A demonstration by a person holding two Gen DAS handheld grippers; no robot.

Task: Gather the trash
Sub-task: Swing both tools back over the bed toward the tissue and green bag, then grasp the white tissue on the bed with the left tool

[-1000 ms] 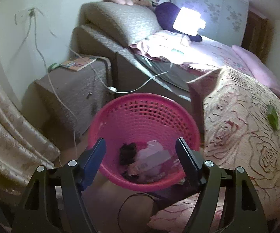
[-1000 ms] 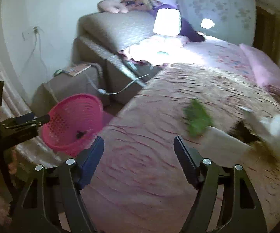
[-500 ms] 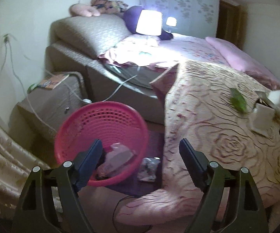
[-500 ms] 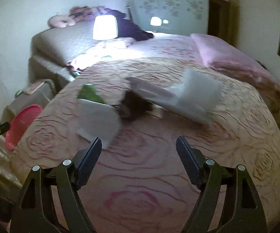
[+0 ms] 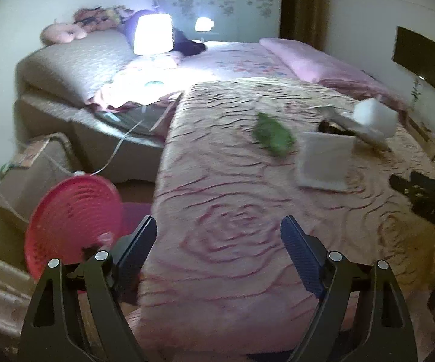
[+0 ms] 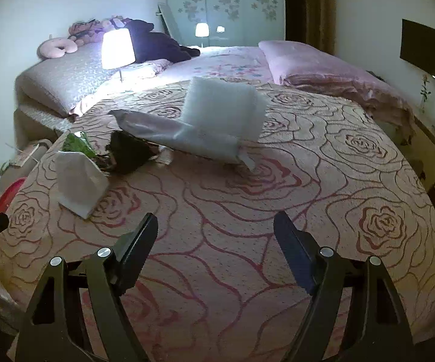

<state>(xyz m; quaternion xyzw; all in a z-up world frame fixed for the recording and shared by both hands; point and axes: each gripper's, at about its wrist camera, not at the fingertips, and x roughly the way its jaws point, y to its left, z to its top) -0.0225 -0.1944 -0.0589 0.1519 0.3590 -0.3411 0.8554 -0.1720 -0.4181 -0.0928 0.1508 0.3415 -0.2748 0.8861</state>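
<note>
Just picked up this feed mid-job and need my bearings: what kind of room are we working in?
A bedroom, almost certainly. A large bed with a rose-patterned cover fills the view, pillows are stacked at its head beside a lit lamp, and a wardrobe with flowered sliding doors stands behind.

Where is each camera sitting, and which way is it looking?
Left wrist: on the left tool, jaws open, at the bed's edge, facing across the rose blanket, pink basket at left.
Right wrist: on the right tool, jaws open, above the bed, facing the white bag and lamp.
Both show the bag, green wrapper and lamp.
</note>
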